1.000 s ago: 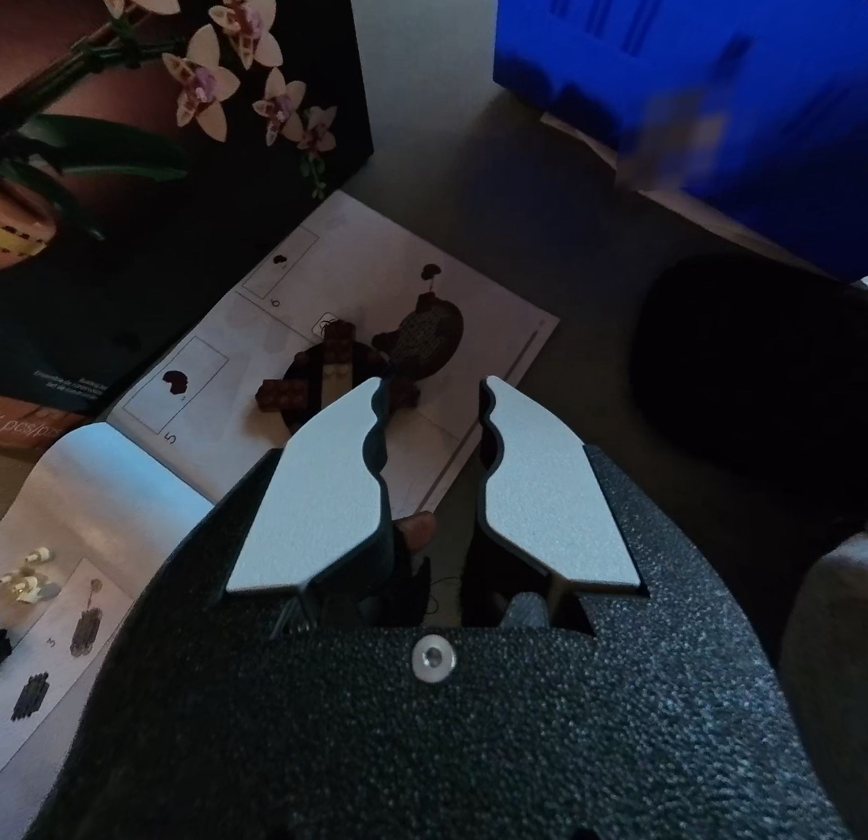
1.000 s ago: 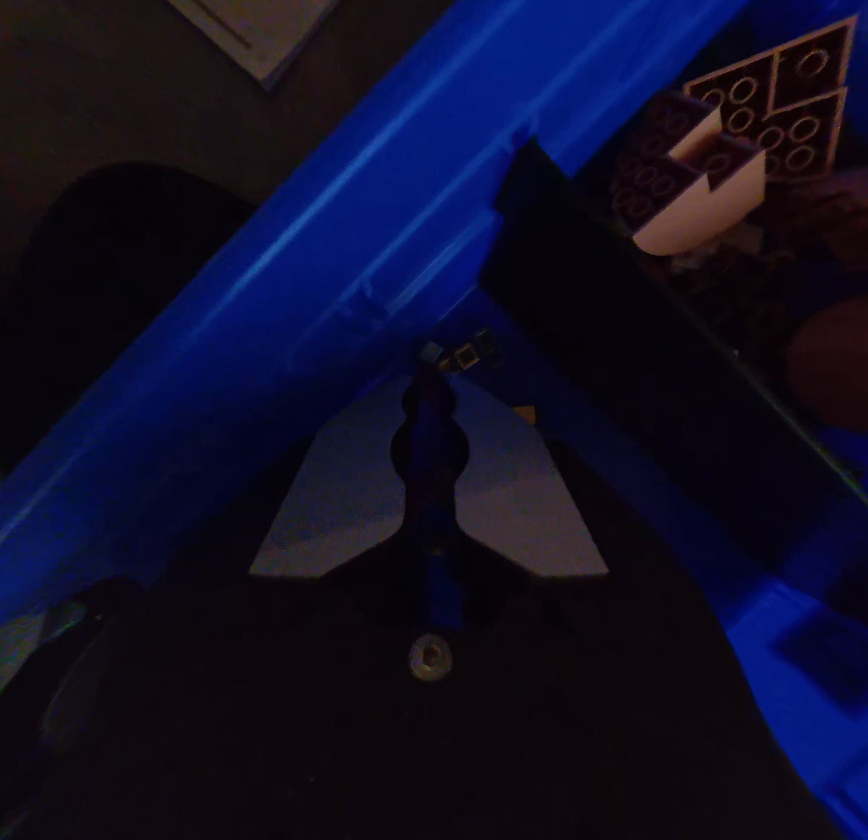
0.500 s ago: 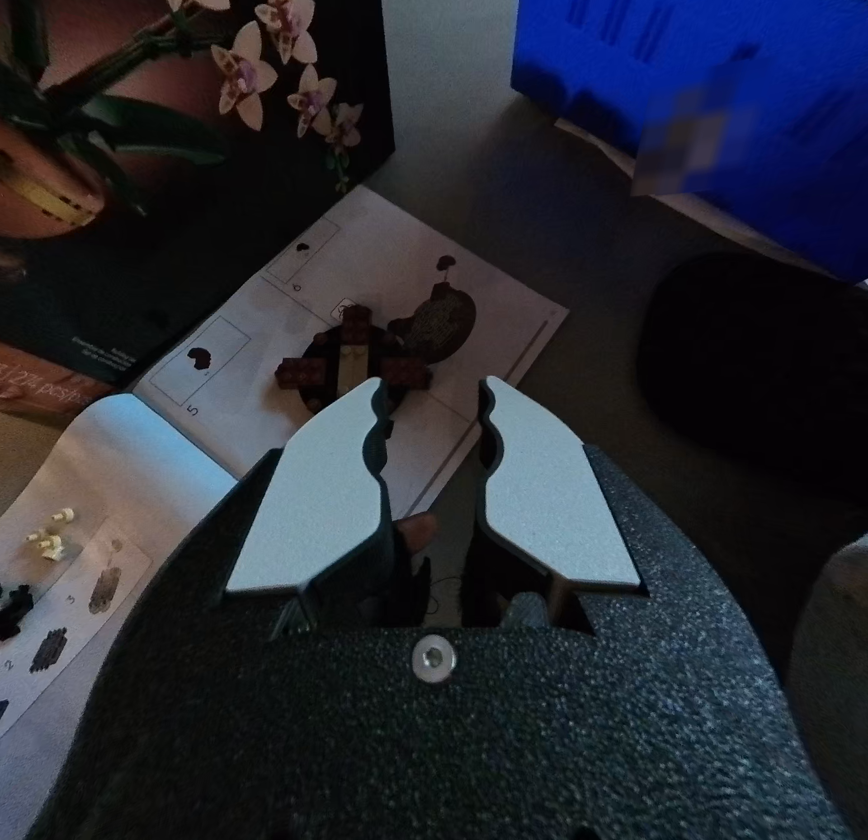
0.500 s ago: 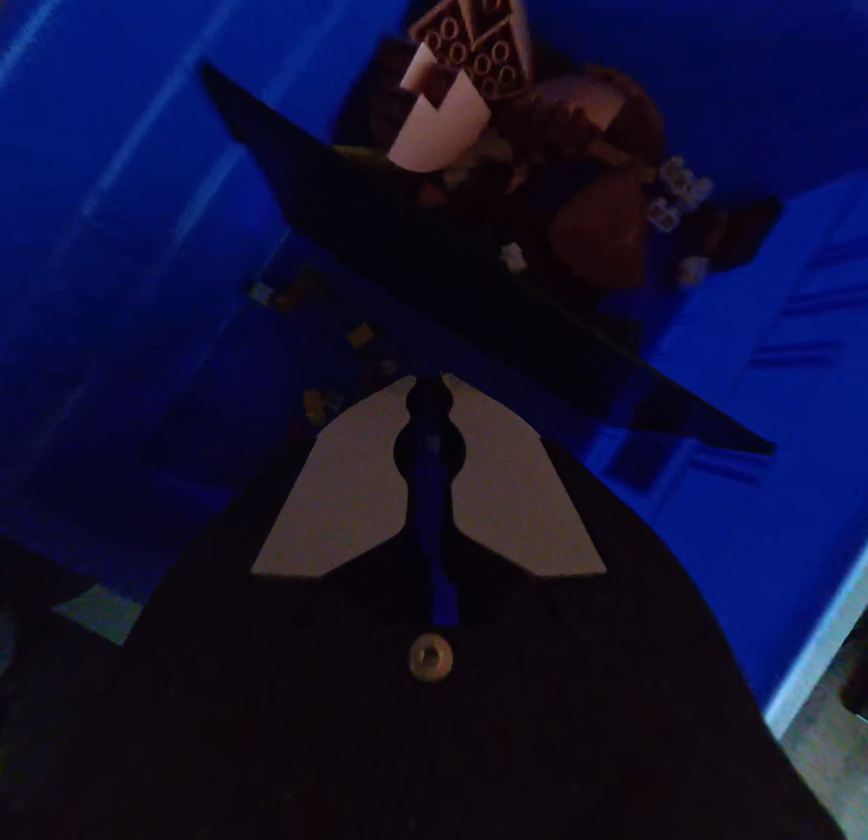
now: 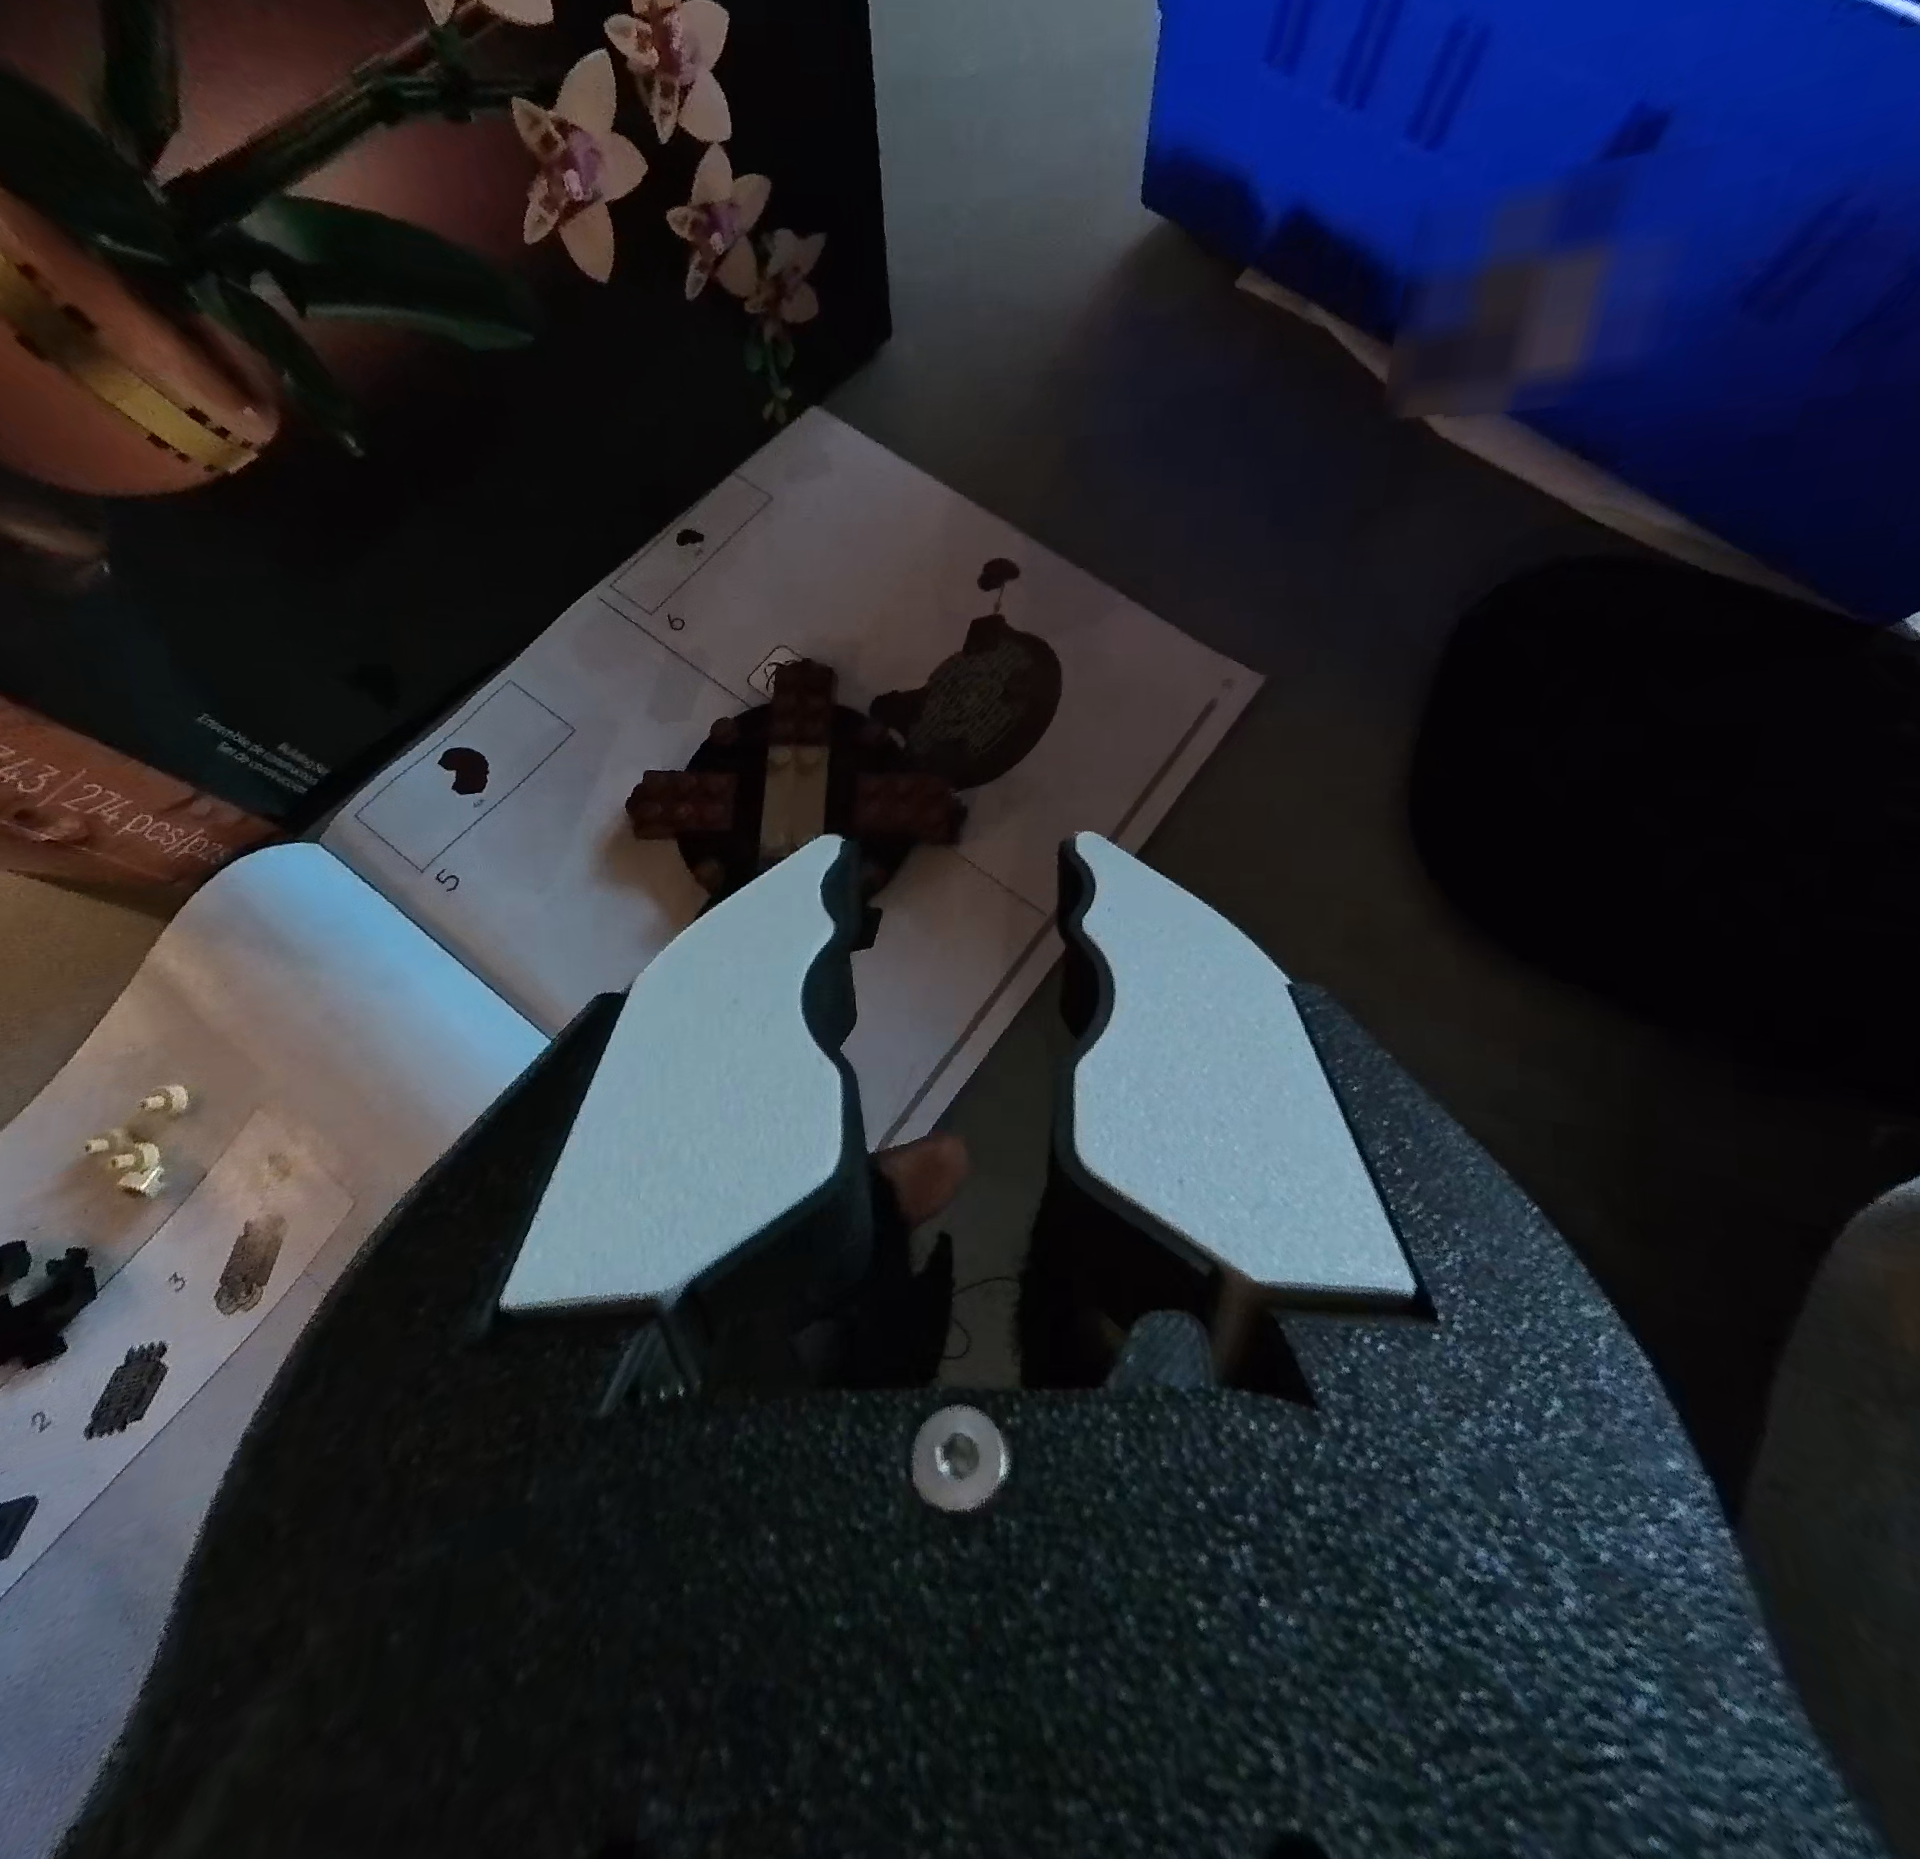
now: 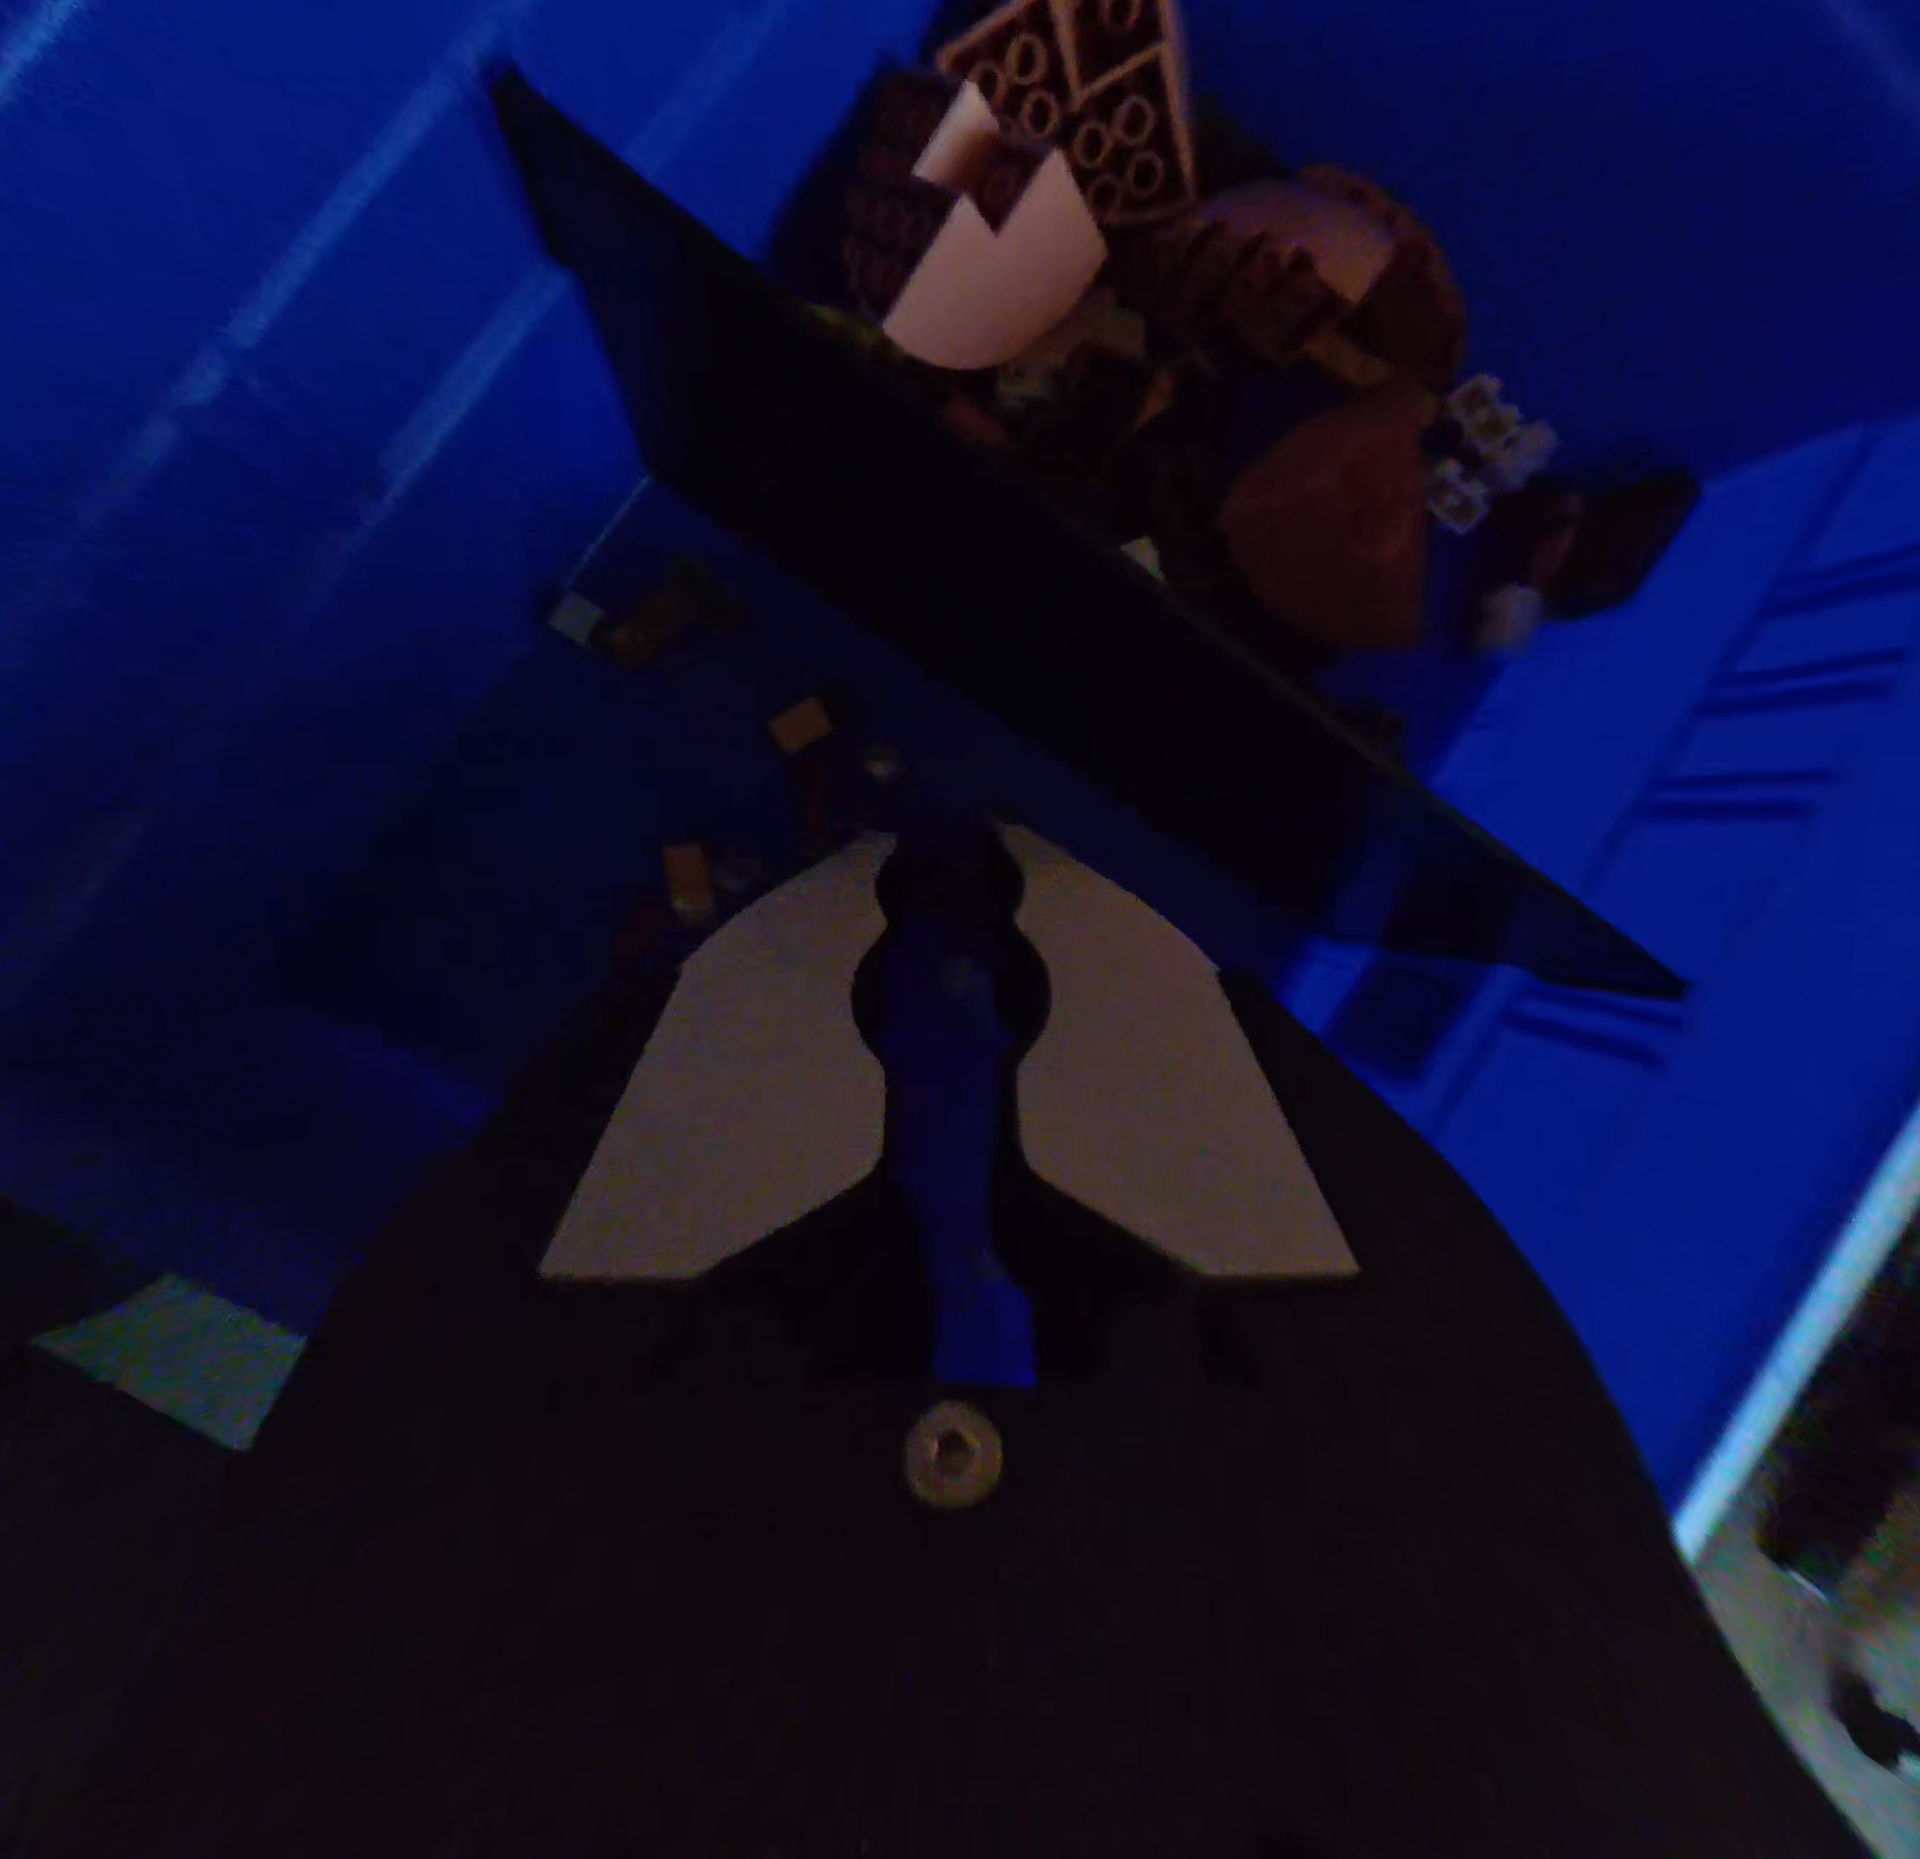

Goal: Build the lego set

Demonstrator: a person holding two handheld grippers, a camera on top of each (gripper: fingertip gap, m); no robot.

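Fingers of the left gripper point(image 5: 951, 864) stand wide apart, holding nothing, just short of the brown-and-tan brick assembly point(image 5: 795, 786) on the open white instruction booklet point(image 5: 1091, 666). Right gripper point(image 6: 945, 853), narrowly parted and seemingly bare, hangs inside the blue plastic bin point(image 6: 312, 355); dim light warrants slow moves.

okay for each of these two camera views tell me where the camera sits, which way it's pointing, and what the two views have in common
Left wrist view: behind the open left gripper, angled down at an instruction booklet carrying a brown brick assembly; a fingertip shows between the fingers.
Right wrist view: behind the right gripper, fingers slightly apart, looking down into a blue bin of loose bricks with a dark divider.
Shared: the blue bin, seen from outside at the left view's upper right.
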